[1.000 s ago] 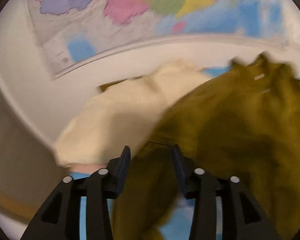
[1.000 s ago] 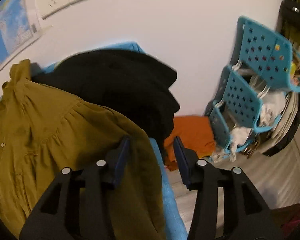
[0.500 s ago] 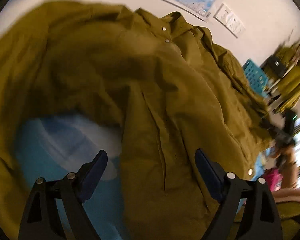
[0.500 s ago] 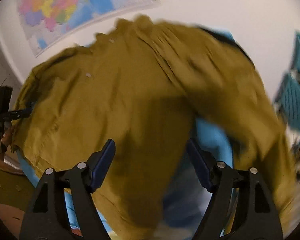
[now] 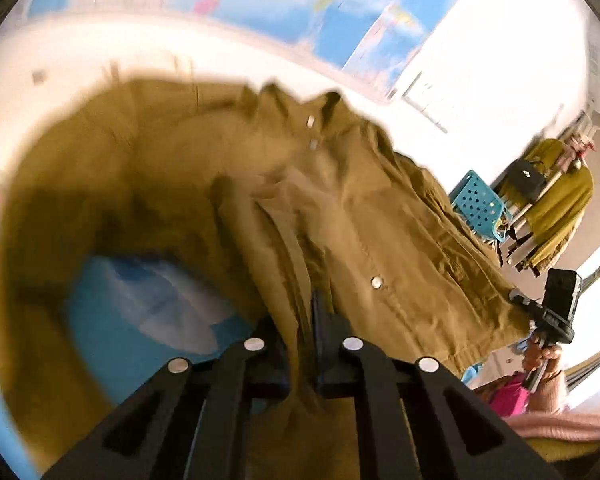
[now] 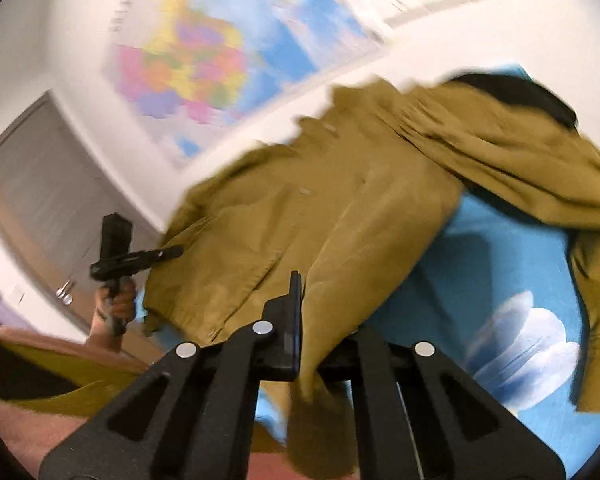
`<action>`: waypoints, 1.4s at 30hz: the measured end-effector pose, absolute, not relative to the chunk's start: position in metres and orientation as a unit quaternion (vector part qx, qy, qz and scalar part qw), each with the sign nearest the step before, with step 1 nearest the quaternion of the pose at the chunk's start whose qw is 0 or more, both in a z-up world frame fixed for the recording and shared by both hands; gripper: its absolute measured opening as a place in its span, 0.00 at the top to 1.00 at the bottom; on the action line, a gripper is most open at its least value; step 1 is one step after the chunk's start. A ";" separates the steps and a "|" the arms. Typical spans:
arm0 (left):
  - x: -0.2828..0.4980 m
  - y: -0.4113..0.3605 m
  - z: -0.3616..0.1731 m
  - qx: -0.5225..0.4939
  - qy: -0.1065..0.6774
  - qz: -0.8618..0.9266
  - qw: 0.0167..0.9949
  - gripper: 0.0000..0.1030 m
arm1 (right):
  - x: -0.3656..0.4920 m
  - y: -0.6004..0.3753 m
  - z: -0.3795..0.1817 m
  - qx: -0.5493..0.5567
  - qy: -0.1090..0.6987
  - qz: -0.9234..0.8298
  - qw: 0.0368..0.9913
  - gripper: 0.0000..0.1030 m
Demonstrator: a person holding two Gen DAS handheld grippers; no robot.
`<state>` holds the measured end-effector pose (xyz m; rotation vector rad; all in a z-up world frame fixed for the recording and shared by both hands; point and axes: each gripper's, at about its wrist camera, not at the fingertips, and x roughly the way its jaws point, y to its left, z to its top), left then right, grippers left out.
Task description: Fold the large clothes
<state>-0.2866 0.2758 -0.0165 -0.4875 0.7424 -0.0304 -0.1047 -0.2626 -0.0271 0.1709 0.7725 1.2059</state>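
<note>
Shirt (image 5: 380, 216), olive and buttoned, lying spread over a blue bedsheet (image 5: 140, 320) below a wall map (image 5: 280, 0). Left hand-held gripper (image 5: 314, 320): jaws clamped on a fold near the button strip. Right hand-held gripper (image 6: 300, 308): jaws clamped on the opposite edge. Two separated grips probably let one panel be lifted and laid over.

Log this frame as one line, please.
step: grasp | left gripper: shut on olive shirt | right gripper: shut on olive shirt | surface: blue sheet
</note>
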 end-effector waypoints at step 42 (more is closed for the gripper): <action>0.068 0.010 -0.040 0.018 0.460 -0.206 0.864 0.78 | 0.016 -0.421 -0.013 0.084 0.395 0.315 0.859 0.90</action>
